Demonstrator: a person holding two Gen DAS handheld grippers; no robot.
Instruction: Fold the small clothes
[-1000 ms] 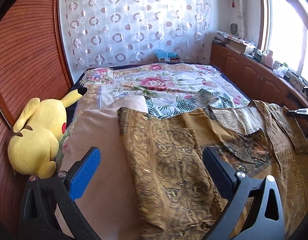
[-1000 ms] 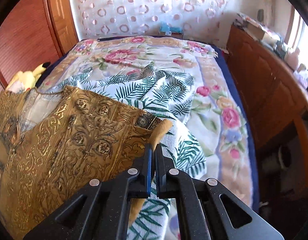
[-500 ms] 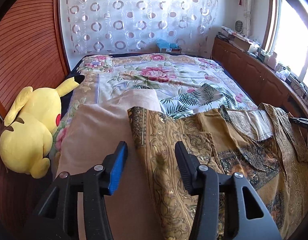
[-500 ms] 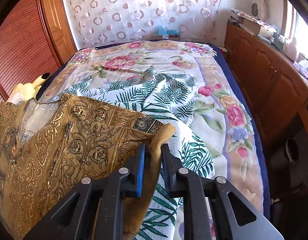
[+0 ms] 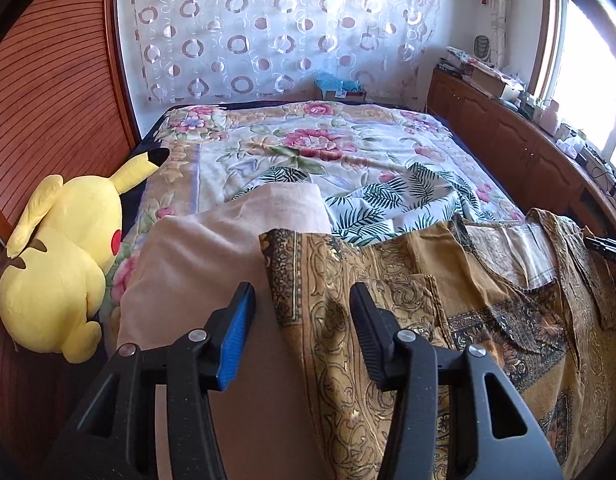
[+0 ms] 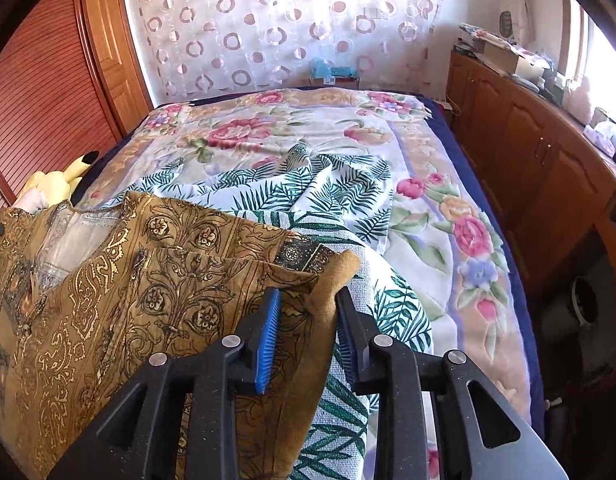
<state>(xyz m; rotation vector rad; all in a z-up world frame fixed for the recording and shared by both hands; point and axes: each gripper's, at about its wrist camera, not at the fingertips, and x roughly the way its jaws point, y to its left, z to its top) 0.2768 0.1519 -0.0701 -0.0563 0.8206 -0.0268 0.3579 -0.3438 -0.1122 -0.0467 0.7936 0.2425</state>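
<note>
A brown and gold patterned garment (image 5: 407, 320) lies spread on the near end of the bed, its left part over a beige cushion (image 5: 212, 264). It also shows in the right wrist view (image 6: 120, 280). My left gripper (image 5: 302, 300) is open, its jaws astride the garment's left sleeve edge. My right gripper (image 6: 308, 304) is open, its jaws on either side of the garment's right sleeve corner (image 6: 331, 276), which rests on a palm-leaf print cloth (image 6: 339, 200).
A yellow plush toy (image 5: 64, 256) lies at the bed's left edge against the wooden wall. A floral bedspread (image 5: 315, 148) covers the bed. Wooden cabinets (image 6: 539, 168) with clutter on top run along the right side. A curtain hangs at the back.
My right gripper opened from shut and let go of the sleeve corner. My left gripper narrowed from wide open, then stayed open. Both drew back slightly.
</note>
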